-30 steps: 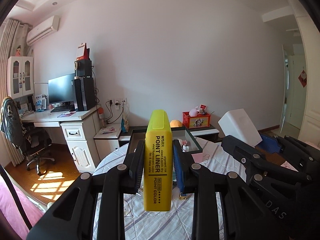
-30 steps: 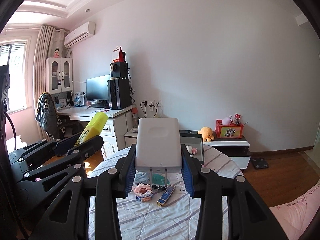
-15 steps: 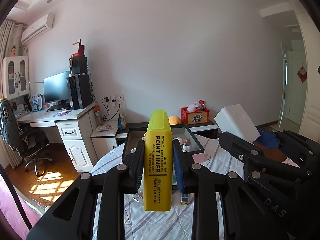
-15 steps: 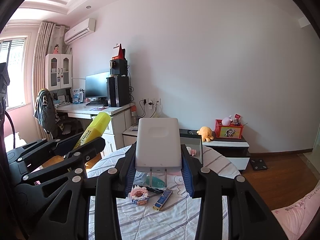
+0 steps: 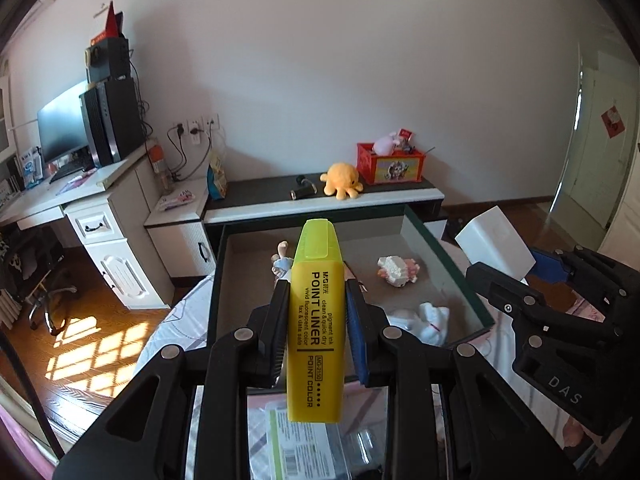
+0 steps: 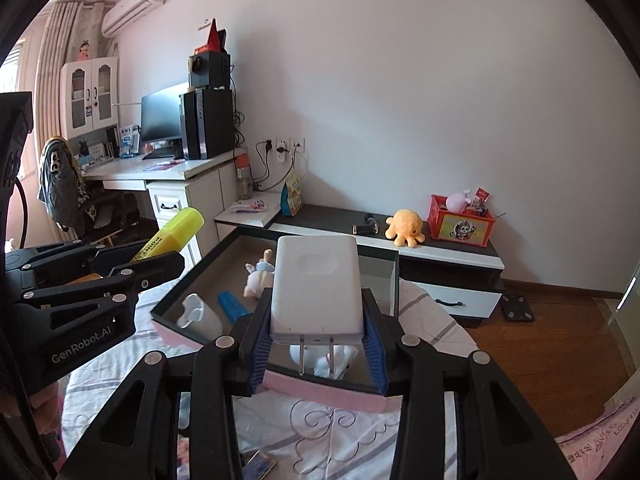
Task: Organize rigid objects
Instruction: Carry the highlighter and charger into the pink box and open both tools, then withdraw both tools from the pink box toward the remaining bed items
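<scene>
My left gripper is shut on a yellow highlighter marked POINT LINER, held upright above the near edge of a dark-rimmed open box. My right gripper is shut on a white plug-in charger, its two prongs pointing down toward me, over the same box. In the left wrist view the charger and right gripper show at the right; in the right wrist view the highlighter and left gripper show at the left. Small toys, a white cup and a blue bar lie inside the box.
The box rests on a round table with a striped cloth. A packet lies on the cloth below the highlighter. Behind stands a low cabinet with an orange plush and a red box; a desk stands left.
Both grippers have moved forward and tipped downward with their objects still held. The box has come much closer and its inside now shows.
</scene>
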